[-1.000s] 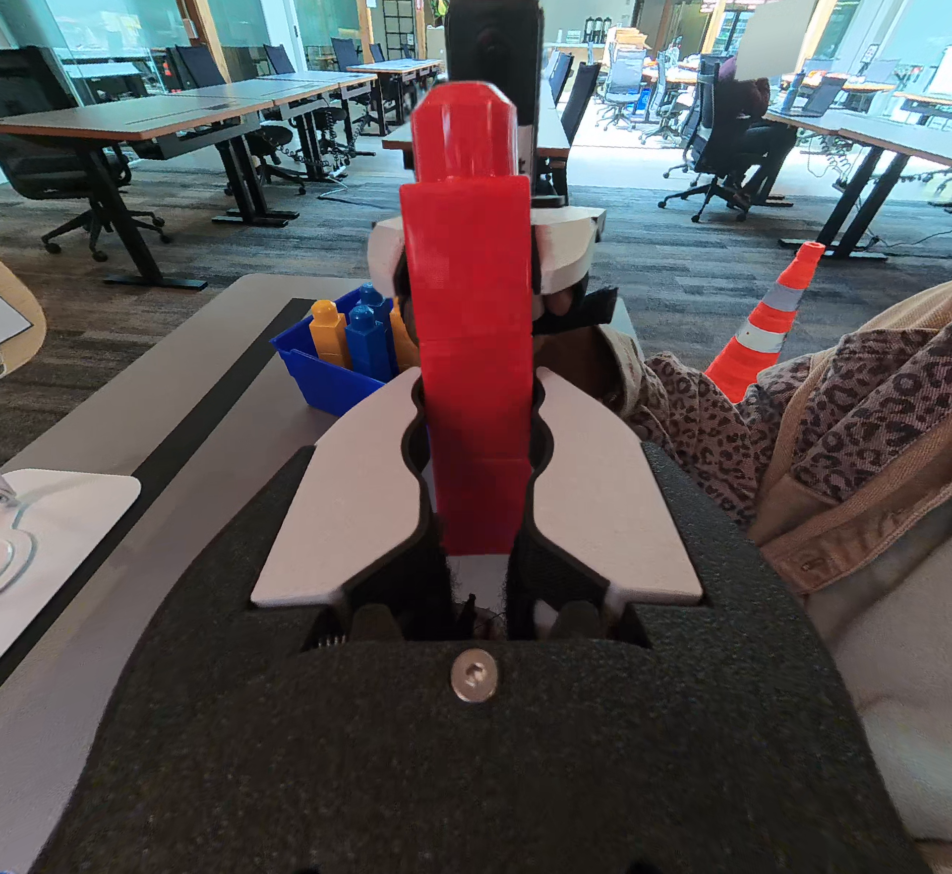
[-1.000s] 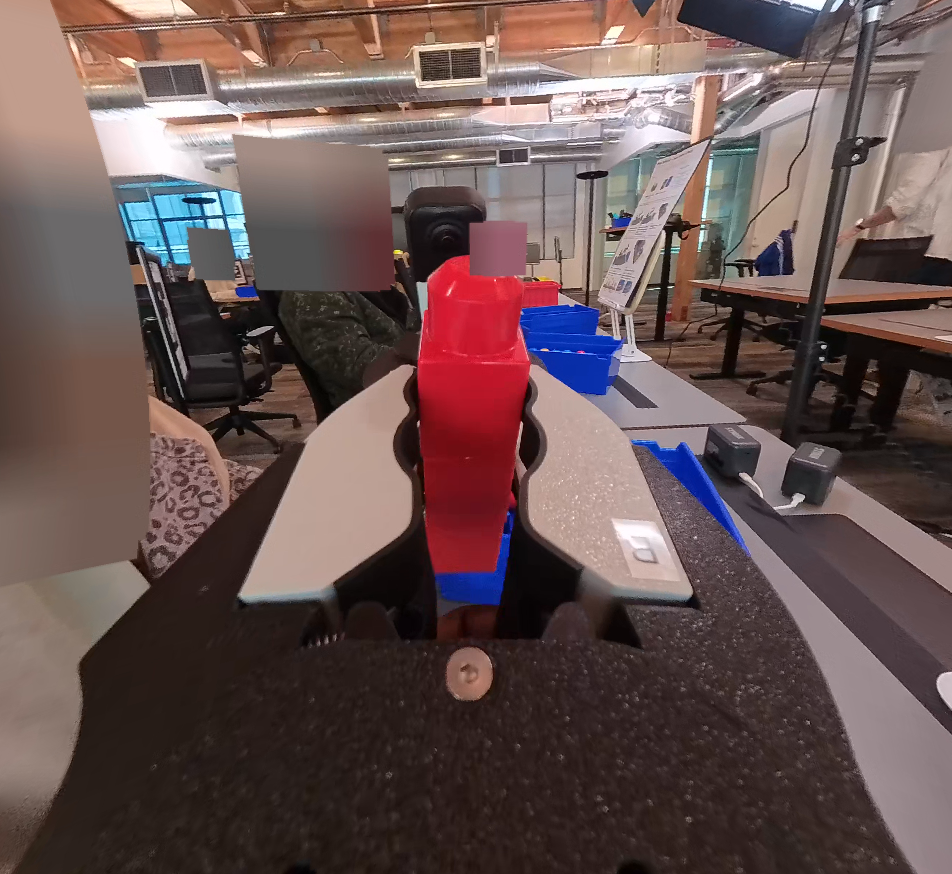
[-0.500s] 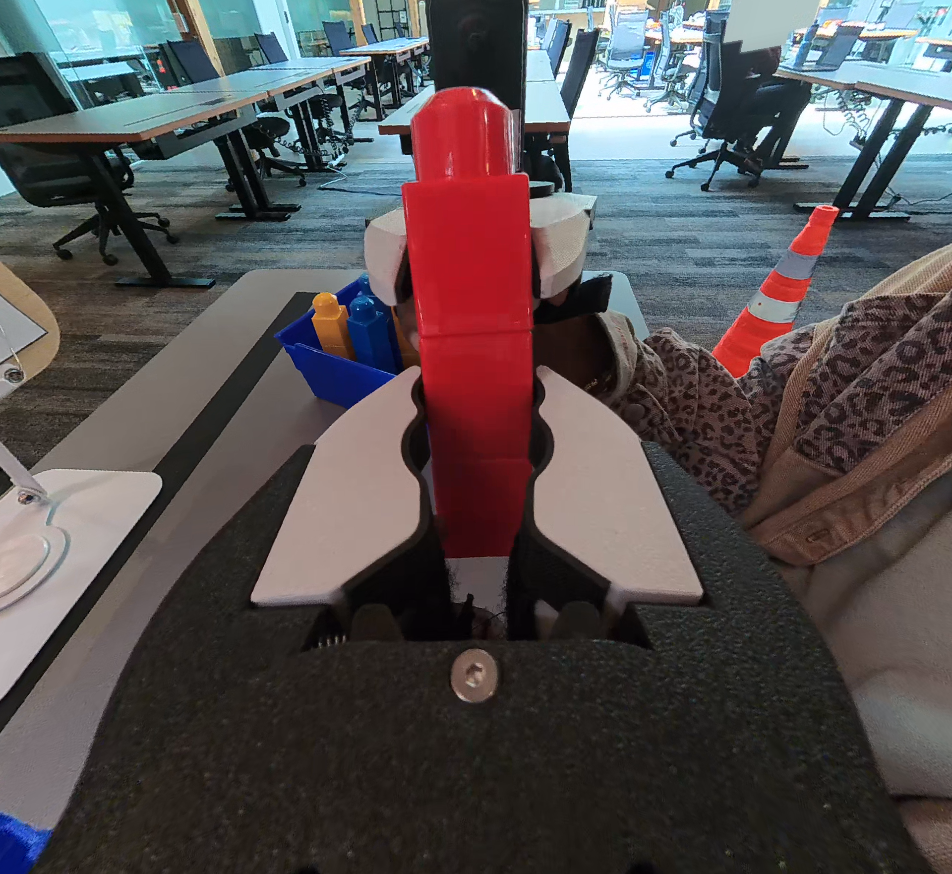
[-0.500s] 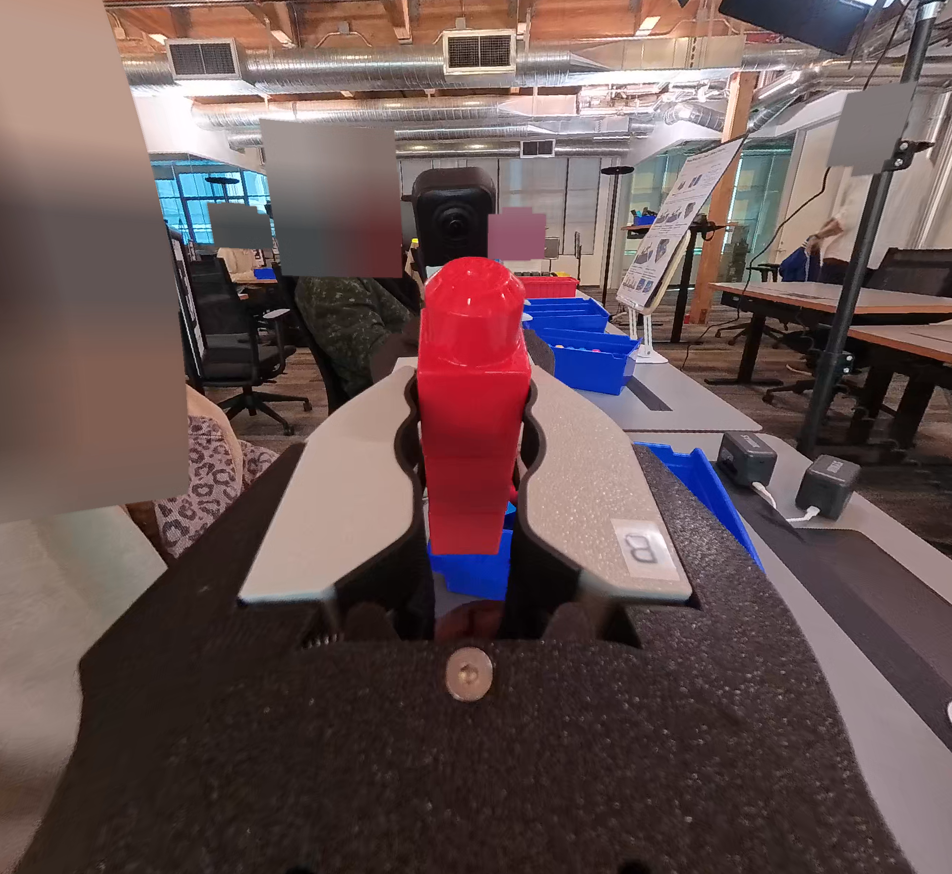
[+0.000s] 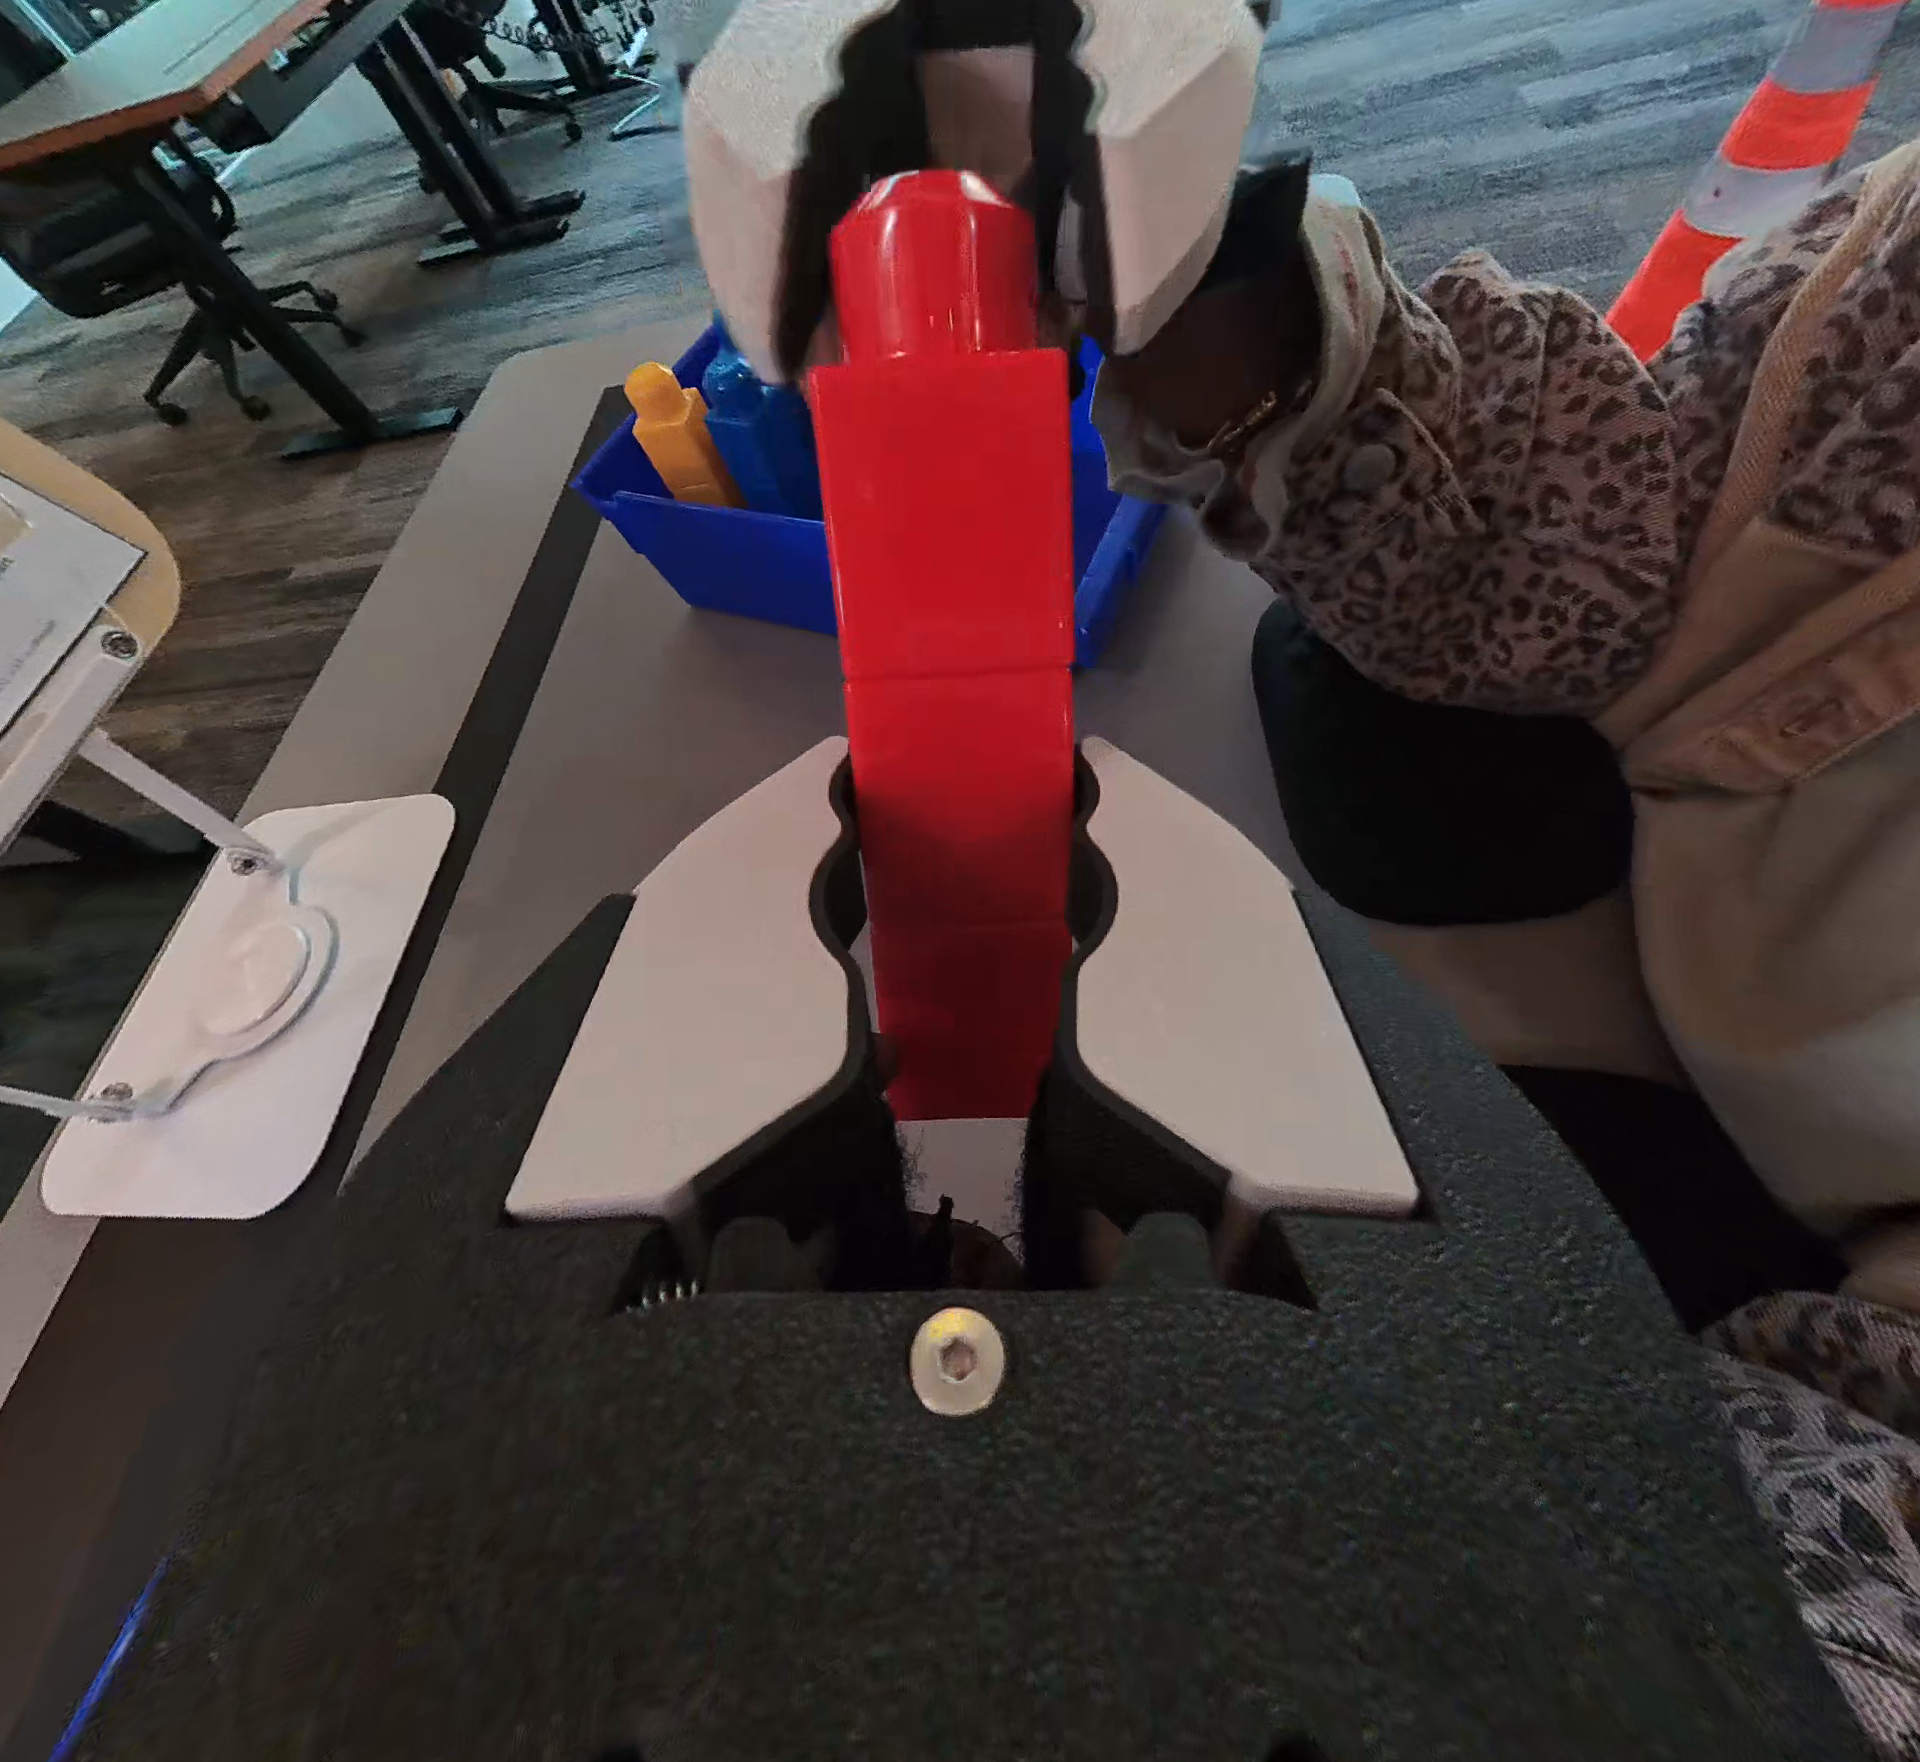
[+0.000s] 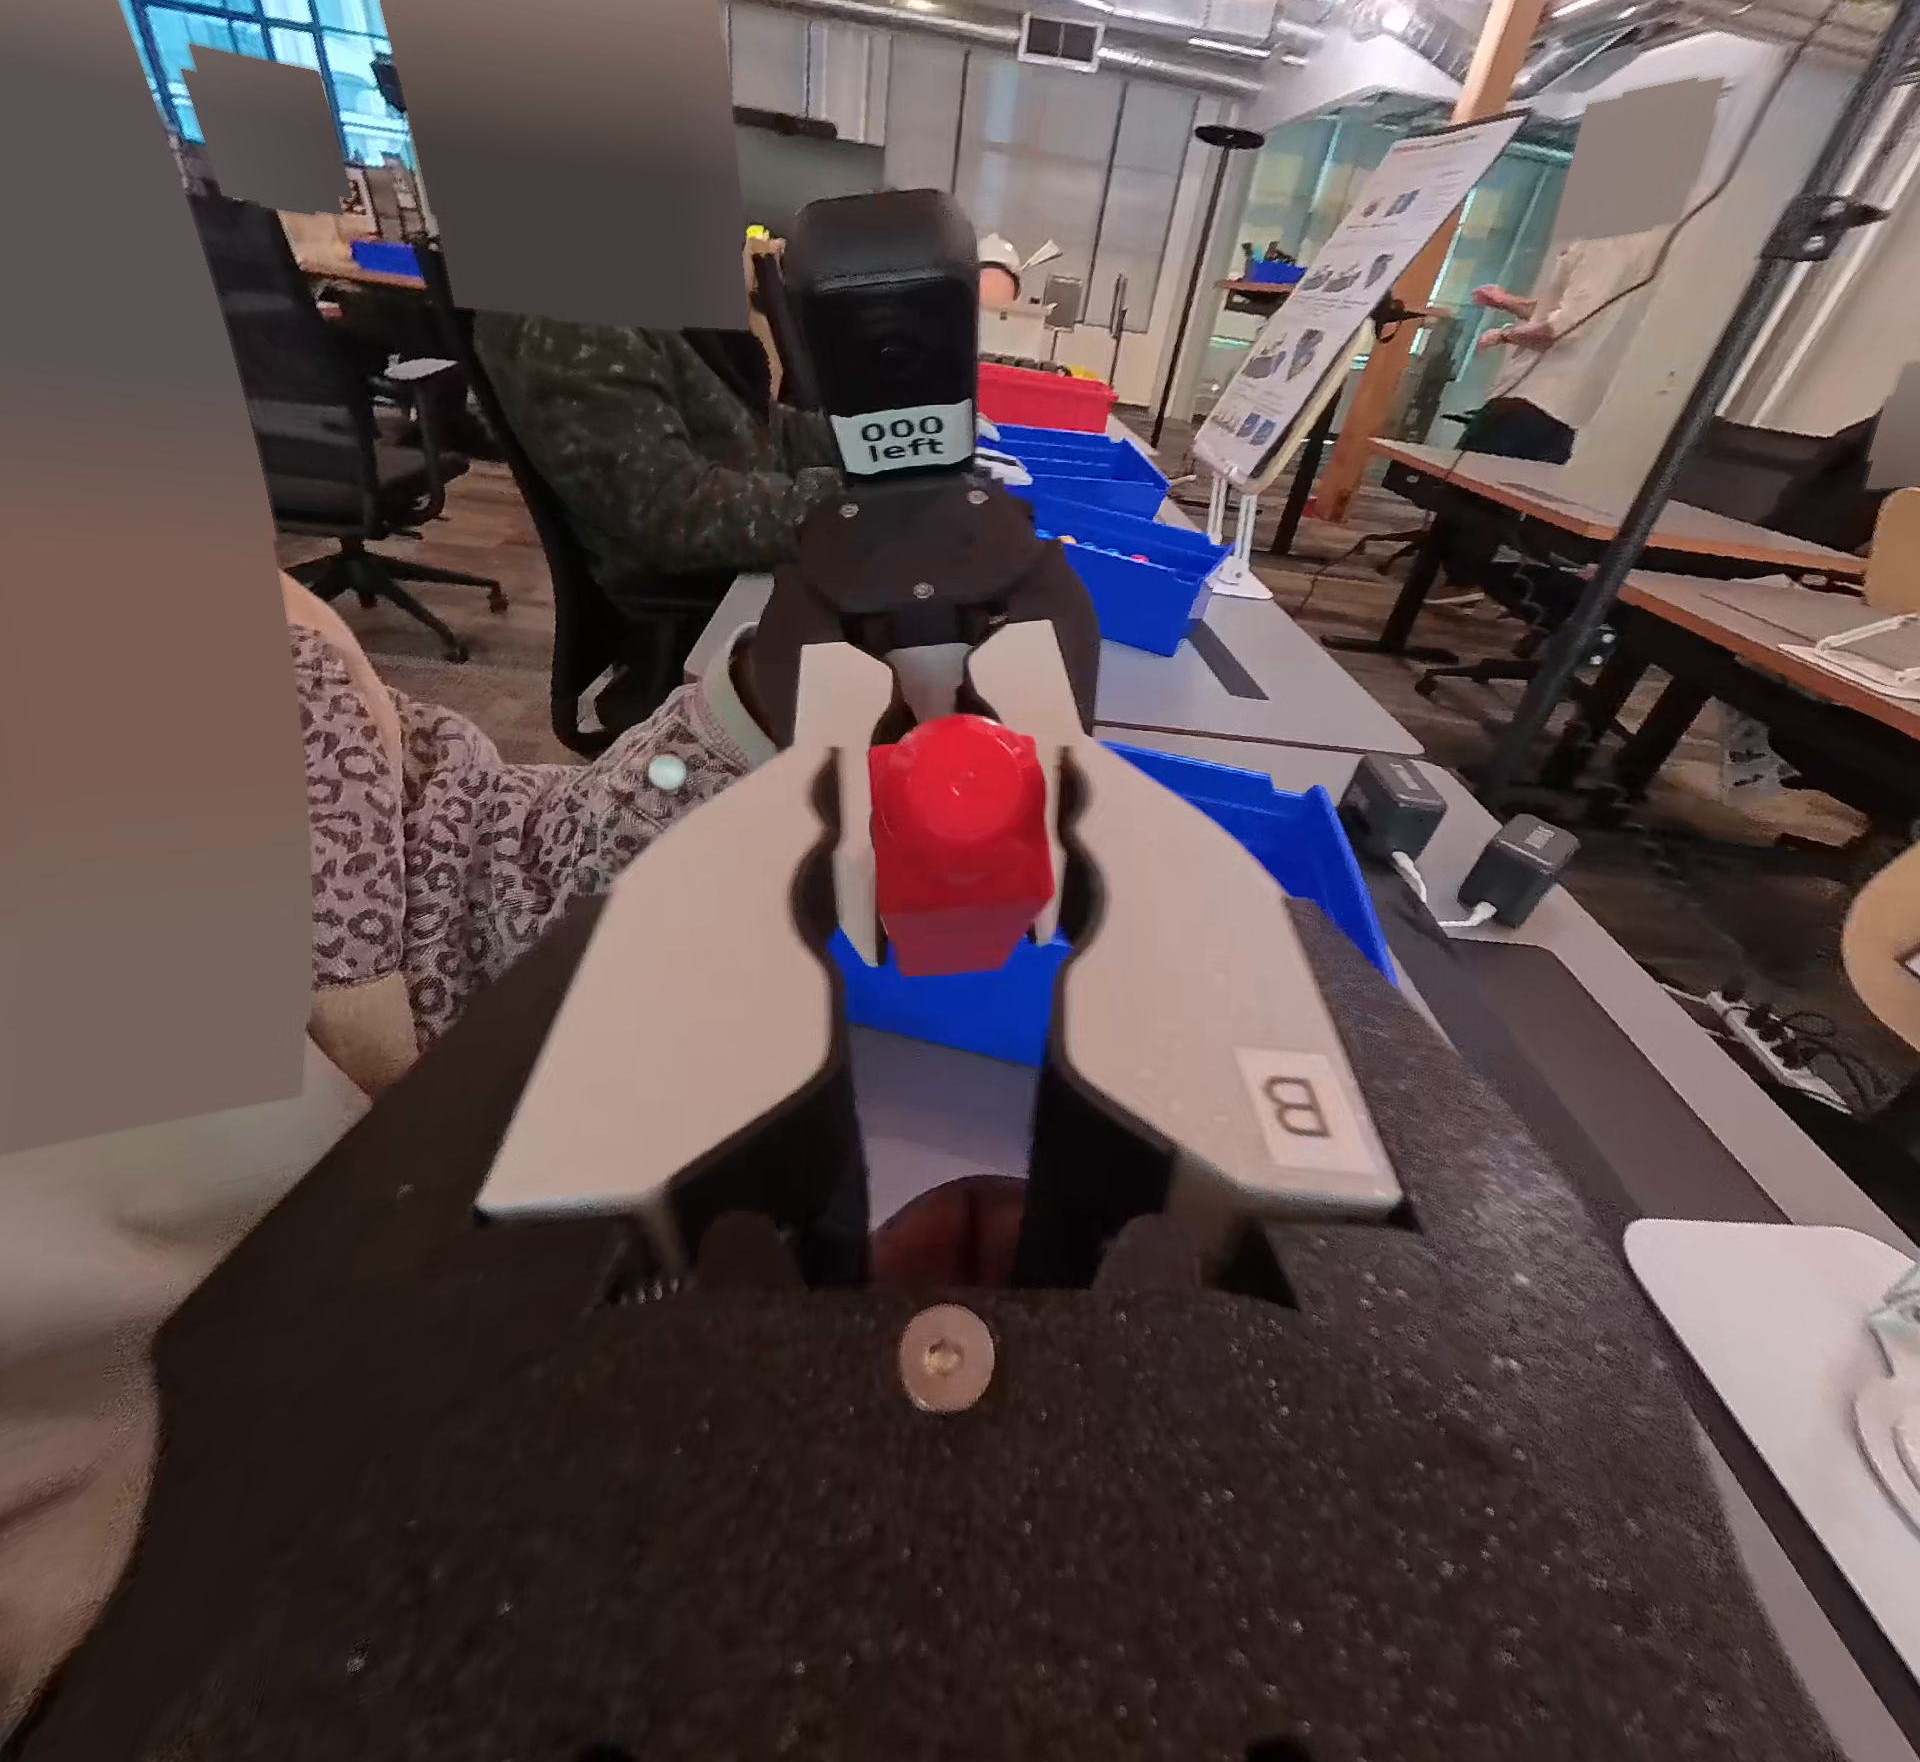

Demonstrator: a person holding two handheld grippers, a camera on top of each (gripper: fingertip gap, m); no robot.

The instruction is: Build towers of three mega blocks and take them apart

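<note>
Around us is an open office with wooden beams, rows of desks and an orange traffic cone point(image 5: 1808, 81); beneath our tools lies a grey tabletop point(image 5: 686, 725) carrying a blue bin point(image 5: 748, 549) with yellow and blue blocks standing in it.

Half a second ago our right hand-held gripper point(image 6: 951, 839) was clenched on the far end of the red tower point(image 5: 956, 632). Now its fingers point(image 6: 717, 974) stand apart and it has drawn back, so the tower's stud merely sits between the tips without being squeezed. We judge that the third block has been pressed home and that this tower is complete, with taking it apart as the step to come.

Our left hand-held gripper point(image 5: 961, 839) remains clamped on the lower part of the tower, holding it in the air above the tabletop, in front of the bin.

The tower is three glossy red blocks in a straight column, with thin seams between them and a rounded stud on the end. It looks rigid and well seated.
</note>
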